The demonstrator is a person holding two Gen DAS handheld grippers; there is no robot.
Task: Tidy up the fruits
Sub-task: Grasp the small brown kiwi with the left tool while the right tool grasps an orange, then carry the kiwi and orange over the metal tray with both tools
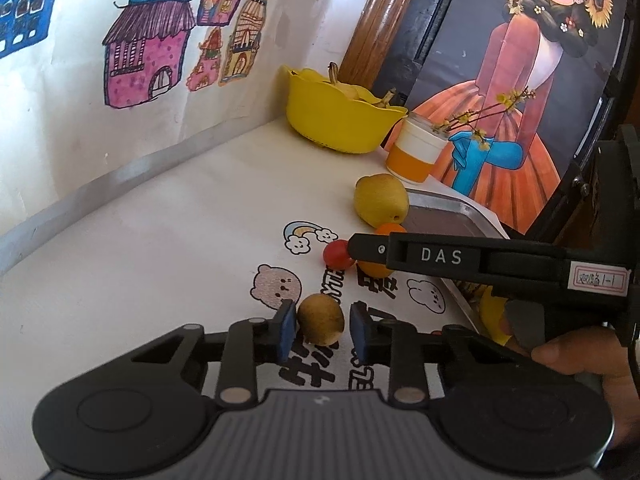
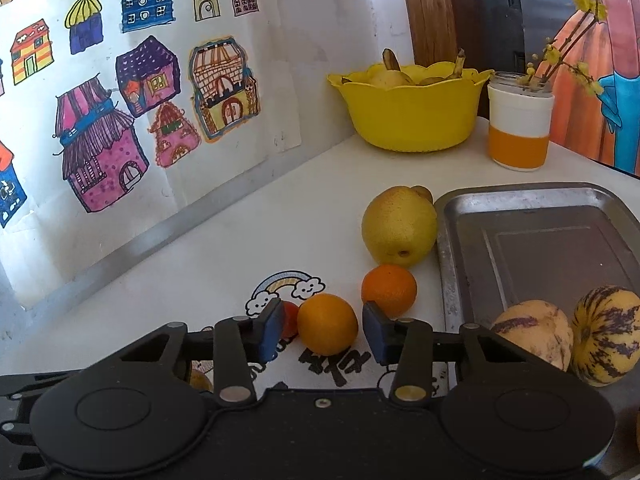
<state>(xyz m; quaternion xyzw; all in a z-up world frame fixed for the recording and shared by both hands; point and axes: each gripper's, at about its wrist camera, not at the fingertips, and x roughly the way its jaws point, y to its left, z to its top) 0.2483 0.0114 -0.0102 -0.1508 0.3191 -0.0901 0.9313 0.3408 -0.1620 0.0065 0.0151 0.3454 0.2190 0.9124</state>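
Fruits lie loose on the white table [image 2: 248, 240]. A small brown fruit [image 1: 321, 319] sits between the narrowed left gripper [image 1: 322, 330]; its left pad touches it, while a thin gap shows at the right pad. An orange [image 2: 327, 323] sits between the right gripper [image 2: 322, 330], a gap on either side. Just beyond it lie a second orange [image 2: 389, 289] and a pear [image 2: 398, 225]. To its right, a metal tray [image 2: 532, 240] holds two striped melons [image 2: 536, 338].
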